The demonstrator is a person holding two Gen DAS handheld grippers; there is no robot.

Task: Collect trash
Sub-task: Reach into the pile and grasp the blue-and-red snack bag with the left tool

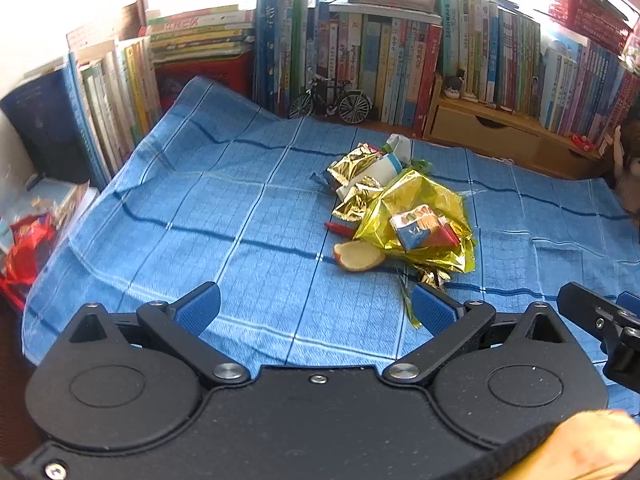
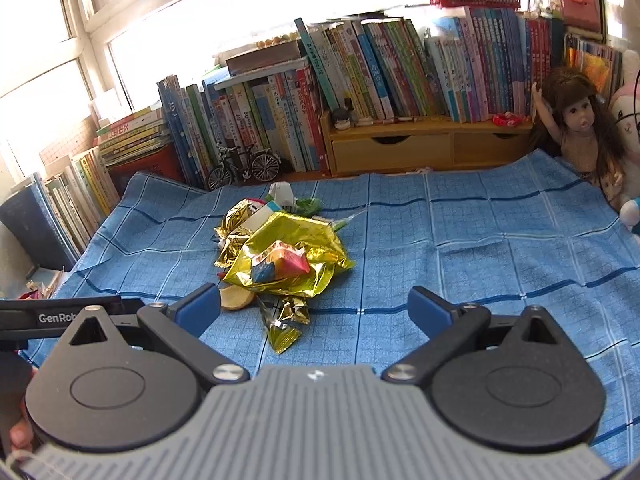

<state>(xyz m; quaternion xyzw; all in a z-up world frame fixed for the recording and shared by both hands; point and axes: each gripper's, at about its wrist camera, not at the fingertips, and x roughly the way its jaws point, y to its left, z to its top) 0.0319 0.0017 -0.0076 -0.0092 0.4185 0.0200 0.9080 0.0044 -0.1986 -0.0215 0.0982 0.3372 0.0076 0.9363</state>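
Foil wrappers (image 2: 280, 256) heaped on bench (image 2: 480, 248); both grippers (image 1: 316, 312) (image 2: 314, 310) spread, empty; slick foil risked slipping out.

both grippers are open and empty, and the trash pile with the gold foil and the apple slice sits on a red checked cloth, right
Not quite: the cloth is blue checked, not red, as the right wrist view shows. The rest holds: the left gripper and right gripper are open and empty, and the gold foil and apple slice lie on it.
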